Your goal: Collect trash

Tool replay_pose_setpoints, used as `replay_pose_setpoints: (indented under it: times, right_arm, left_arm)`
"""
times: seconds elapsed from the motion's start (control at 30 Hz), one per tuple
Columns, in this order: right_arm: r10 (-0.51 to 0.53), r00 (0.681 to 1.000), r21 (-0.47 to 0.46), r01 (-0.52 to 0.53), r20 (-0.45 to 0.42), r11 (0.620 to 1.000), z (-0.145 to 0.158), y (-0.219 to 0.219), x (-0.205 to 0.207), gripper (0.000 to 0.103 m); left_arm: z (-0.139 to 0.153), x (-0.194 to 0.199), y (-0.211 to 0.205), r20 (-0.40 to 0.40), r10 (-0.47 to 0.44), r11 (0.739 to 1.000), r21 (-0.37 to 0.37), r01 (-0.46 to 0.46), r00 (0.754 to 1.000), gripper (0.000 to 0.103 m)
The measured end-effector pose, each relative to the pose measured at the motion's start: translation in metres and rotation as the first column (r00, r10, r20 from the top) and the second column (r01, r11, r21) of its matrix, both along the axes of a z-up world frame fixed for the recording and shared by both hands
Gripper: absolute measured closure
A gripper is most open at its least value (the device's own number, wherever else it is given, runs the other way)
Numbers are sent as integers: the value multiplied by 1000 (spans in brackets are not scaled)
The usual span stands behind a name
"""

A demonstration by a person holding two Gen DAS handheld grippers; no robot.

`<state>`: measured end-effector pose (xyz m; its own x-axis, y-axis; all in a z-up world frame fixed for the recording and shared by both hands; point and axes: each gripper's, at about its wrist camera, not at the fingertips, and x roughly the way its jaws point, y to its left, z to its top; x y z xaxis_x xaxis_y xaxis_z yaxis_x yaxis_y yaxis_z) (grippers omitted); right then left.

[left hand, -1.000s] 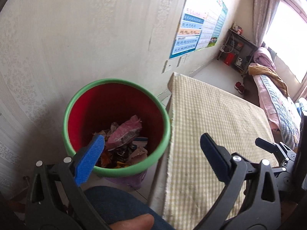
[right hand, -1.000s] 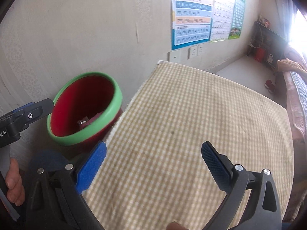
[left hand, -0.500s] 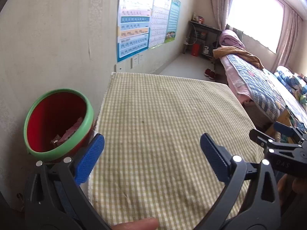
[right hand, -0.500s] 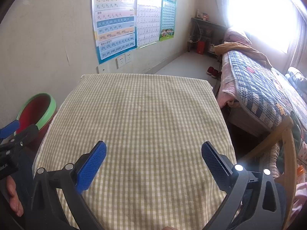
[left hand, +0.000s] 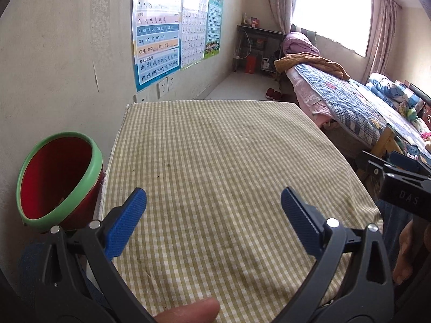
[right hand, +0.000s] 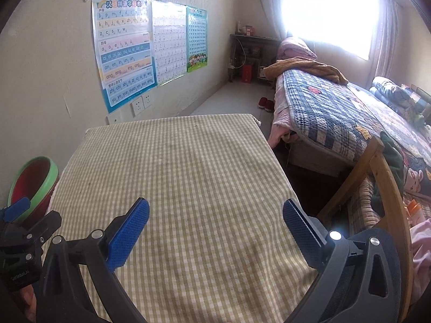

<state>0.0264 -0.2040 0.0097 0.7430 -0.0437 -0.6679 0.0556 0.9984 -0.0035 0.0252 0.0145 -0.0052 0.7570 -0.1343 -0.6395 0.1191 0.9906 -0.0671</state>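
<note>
Trash: though the task calls for it, no loose piece shows on the checked tablecloth (left hand: 221, 167) in either view, so there is nothing on the table to seize right now.
Bin: the red bin with a green rim (left hand: 58, 180) stands on the floor at the table's left edge, against the wall; from the left wrist view its inside reads as bare red wall, and the bottom is hidden, so I cannot tell what lies in it.
Likely handling: judging from the task alone, household scraps such as wrappers would be light, soft and crushable, perhaps slick; a pinch across a crumpled fold or an edge should hold better than a flat face.
Bin handling: it looks like thin stiff plastic, probably light; the rim is the natural place to take hold if it must be moved.
Left gripper (left hand: 214, 210): jaws spread wide, blue pads (left hand: 126, 226) bare, nothing between them; it hangs above the near part of the cloth, touching nothing.
Right gripper (right hand: 215, 226): likewise spread wide and holding nothing, poised over the near part of the cloth just right of the other tool.
Task state: seemingly done or nearly so, as far as the table goes.
</note>
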Motion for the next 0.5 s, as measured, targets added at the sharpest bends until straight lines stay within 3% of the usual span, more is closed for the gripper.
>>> replay_pose_setpoints:
  times: [0.5]
  right_arm:
    - [28, 1000, -39, -28, 3, 999, -6, 15, 1, 7]
  left_arm:
    - [2, -4, 2, 23, -4, 1000, -28, 5, 1000, 5]
